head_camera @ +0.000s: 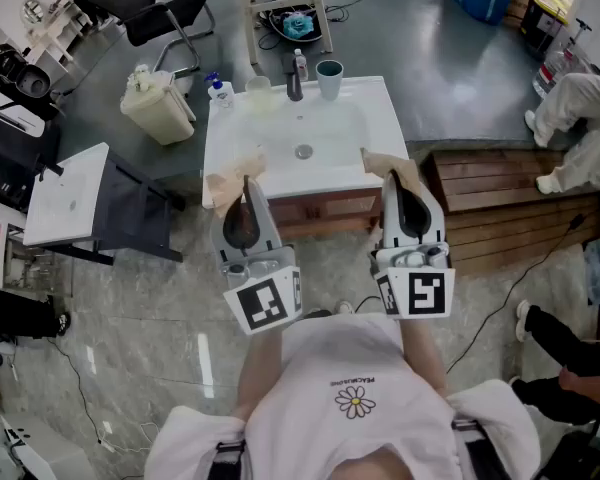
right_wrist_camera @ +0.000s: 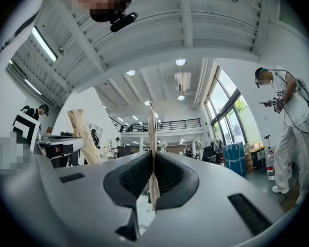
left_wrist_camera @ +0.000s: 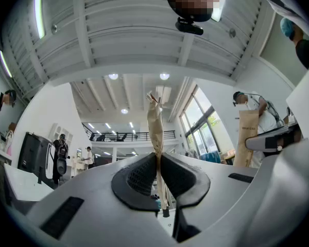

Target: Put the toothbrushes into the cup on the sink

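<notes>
head view looks down on a white sink counter (head_camera: 390,133) with the basin's drain (head_camera: 303,152) in the middle. along its back edge stand a teal cup (head_camera: 329,78), a dark faucet (head_camera: 295,88), a small bottle (head_camera: 300,65) and a blue-capped pump bottle (head_camera: 218,90). the cup stands well apart from both tools.

the left tool (head_camera: 246,190) is held over the counter's front left edge and the right tool (head_camera: 392,180) over its front right edge. each one's jaws are closed on a flat tan paper toothbrush packet. the left packet (head_camera: 230,176) and the right packet (head_camera: 388,161) stick out past the jaws. left gripper view shows the left tool (left_wrist_camera: 158,163) pinching its packet (left_wrist_camera: 155,127) upright between the dark pads. right gripper view shows the same for the right tool (right_wrist_camera: 153,171) and its packet (right_wrist_camera: 151,133).

around the sink the grey floor (head_camera: 430,28) carries a beige bin (head_camera: 158,106), a black chair (head_camera: 155,13), a white side table (head_camera: 65,193) and a wooden pallet (head_camera: 500,203). a person in white clothing (head_camera: 580,118) is at the right edge.
</notes>
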